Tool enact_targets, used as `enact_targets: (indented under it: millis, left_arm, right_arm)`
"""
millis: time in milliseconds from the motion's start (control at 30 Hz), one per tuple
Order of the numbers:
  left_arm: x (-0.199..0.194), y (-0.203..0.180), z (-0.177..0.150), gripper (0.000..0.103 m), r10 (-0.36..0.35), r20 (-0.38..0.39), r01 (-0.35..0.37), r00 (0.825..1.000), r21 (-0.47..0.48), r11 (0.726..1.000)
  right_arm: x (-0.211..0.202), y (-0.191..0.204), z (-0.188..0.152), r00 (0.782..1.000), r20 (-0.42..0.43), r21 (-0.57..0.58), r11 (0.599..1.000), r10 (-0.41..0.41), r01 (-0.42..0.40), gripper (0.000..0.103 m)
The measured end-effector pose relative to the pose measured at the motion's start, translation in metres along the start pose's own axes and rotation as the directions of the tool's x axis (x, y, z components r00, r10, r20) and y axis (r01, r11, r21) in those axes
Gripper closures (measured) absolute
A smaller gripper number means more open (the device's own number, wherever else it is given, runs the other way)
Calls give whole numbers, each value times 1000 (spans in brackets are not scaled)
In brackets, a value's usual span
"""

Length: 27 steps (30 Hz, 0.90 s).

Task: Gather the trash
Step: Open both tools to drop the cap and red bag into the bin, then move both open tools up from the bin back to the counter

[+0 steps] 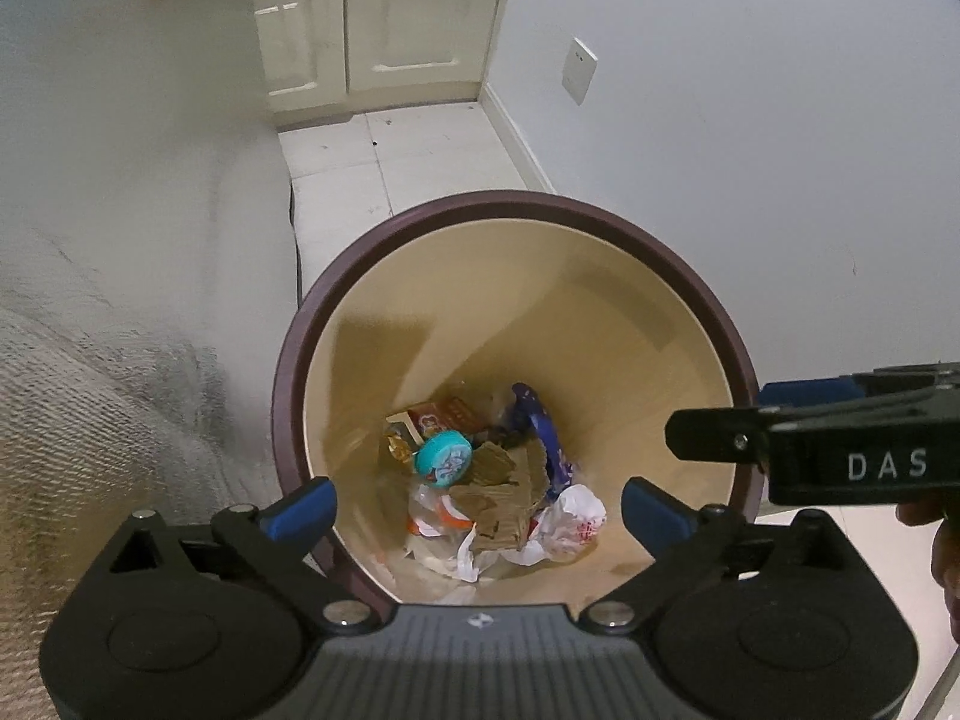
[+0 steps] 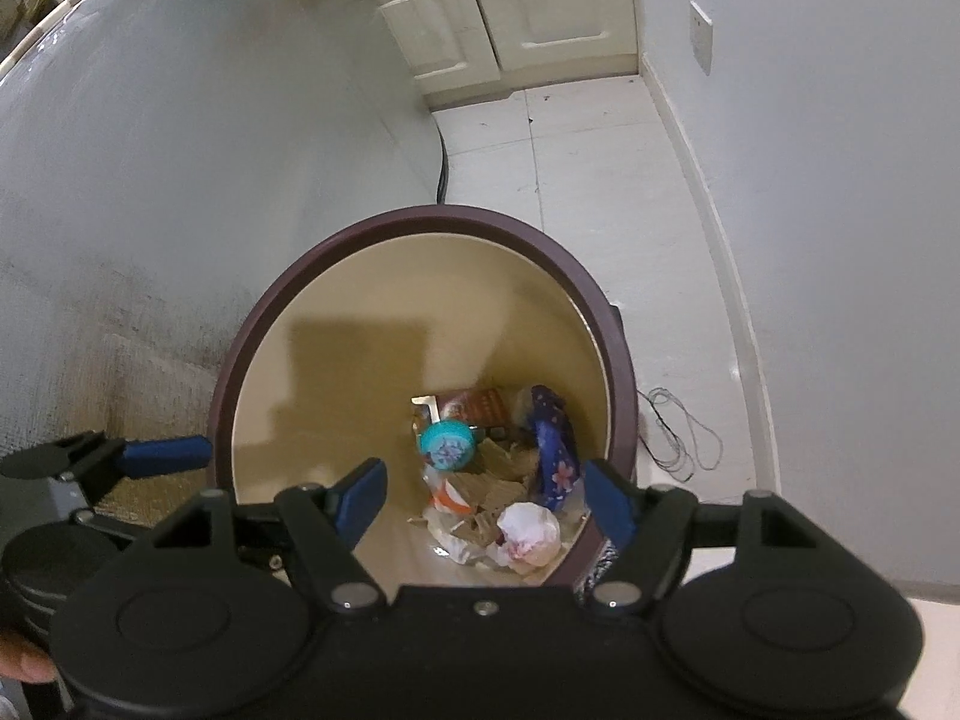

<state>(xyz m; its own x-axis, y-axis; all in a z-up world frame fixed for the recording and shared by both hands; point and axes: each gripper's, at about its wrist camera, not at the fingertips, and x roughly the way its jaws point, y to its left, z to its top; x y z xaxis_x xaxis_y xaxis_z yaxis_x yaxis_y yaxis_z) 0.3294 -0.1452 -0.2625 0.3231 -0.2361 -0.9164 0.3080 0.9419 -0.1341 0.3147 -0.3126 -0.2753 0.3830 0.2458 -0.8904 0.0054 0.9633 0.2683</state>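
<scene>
A round bin (image 1: pixel 312 324), dark maroon rim and cream inside, stands upright on the tiled floor. At its bottom lie a teal lid (image 1: pixel 443 459), torn cardboard (image 1: pixel 501 492), a blue wrapper (image 1: pixel 543 432) and a crumpled white bag (image 1: pixel 573 519).

Home kitchen corner: cream cabinet doors (image 1: pixel 366 24), white tiled floor (image 1: pixel 396 150), wall socket (image 1: pixel 579 69), household trash bin (image 1: pixel 690 276).
</scene>
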Motion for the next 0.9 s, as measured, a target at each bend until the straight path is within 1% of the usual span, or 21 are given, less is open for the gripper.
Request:
enact_targets:
  millis: [167, 400, 533, 633, 733, 767, 800, 900]
  left_arm:
    - [-9, -1, -1, 2, 2, 14, -2, 1000, 0, 1000]
    - [-22, 2, -8, 0, 15, 23, -15, 1000, -16, 1000]
    - [-29, 5, -12, 0, 40, 27, -40, 999, -30, 999]
    - [-36, 6, -16, 0, 54, 38, -52, 998, -34, 998]
    - [-43, 7, -20, 0, 58, 49, -56, 997, -36, 998]
    - [-45, 8, -22, 0, 61, 52, -59, 997, -38, 998]
    - [-48, 8, -23, 0, 65, 56, -63, 996, -39, 997]
    - [-54, 8, -29, 0, 73, 67, -71, 995, -40, 997]
  right_arm:
    - [-12, 1, -5, 1000, 18, -13, 1000, 2, -1, 26]
    - [-29, 3, -12, 999, 49, -26, 999, -22, 24, 23]
    - [-38, 2, -16, 997, 64, -30, 999, -34, 36, 22]
    - [-44, 2, -20, 997, 69, -35, 998, -46, 49, 20]
    - [-49, 1, -25, 995, 78, -43, 997, -57, 61, 17]
    - [-51, 1, -27, 995, 83, -46, 997, -60, 64, 13]
    - [-53, 1, -29, 994, 89, -48, 996, -65, 69, 7]
    - [-60, 1, -35, 991, 109, -51, 995, -75, 81, 2]
